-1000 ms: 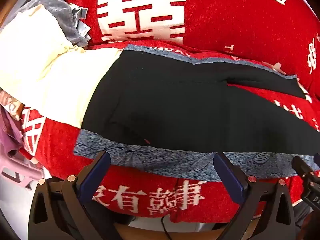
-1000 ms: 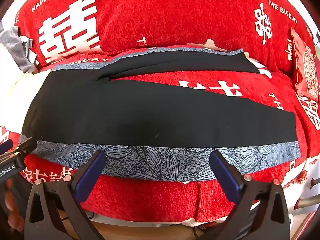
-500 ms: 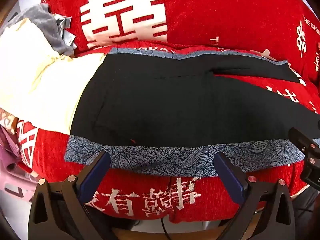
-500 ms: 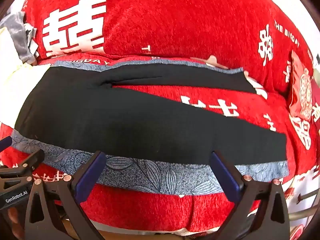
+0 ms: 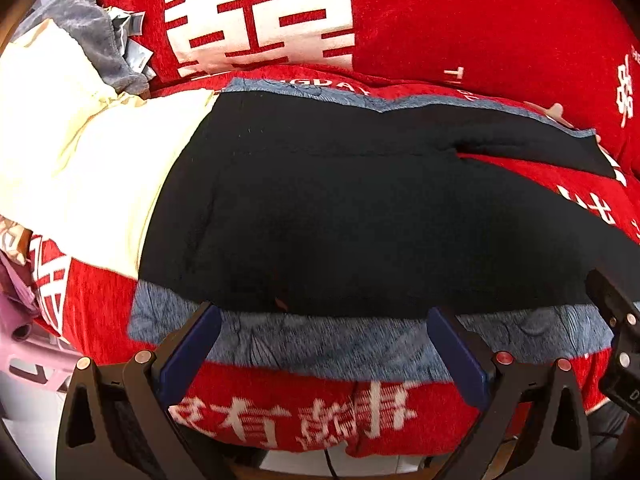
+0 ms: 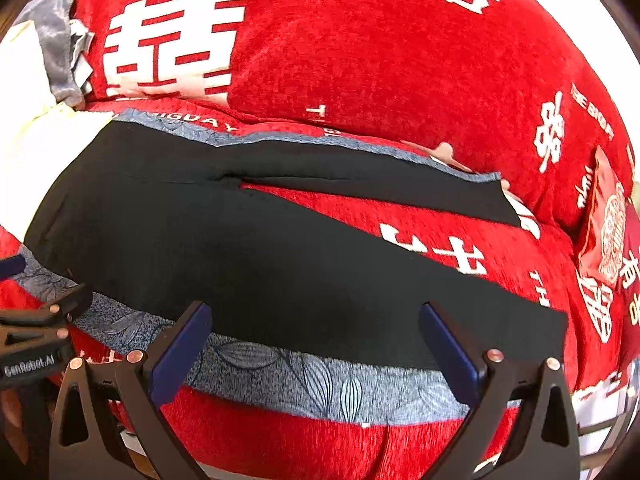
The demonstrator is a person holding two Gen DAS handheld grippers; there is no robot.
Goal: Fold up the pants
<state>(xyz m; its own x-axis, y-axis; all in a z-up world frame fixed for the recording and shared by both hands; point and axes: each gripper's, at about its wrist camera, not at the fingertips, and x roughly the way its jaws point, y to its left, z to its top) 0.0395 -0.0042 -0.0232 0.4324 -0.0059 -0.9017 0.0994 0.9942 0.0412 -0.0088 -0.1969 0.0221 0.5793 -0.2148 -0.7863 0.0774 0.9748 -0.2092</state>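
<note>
Both wrist cameras look forward from the front edge of the red plush sofa (image 5: 460, 32), close and low. The left view faces the waist end of the black fabric pants (image 5: 340, 220); the right view faces the legs. They share the crotch.

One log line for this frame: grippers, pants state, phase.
left gripper: open, at near edge | right gripper: open, at near edge | pants: flat, legs splayed, unfolded | phase: pre-grasp
</note>
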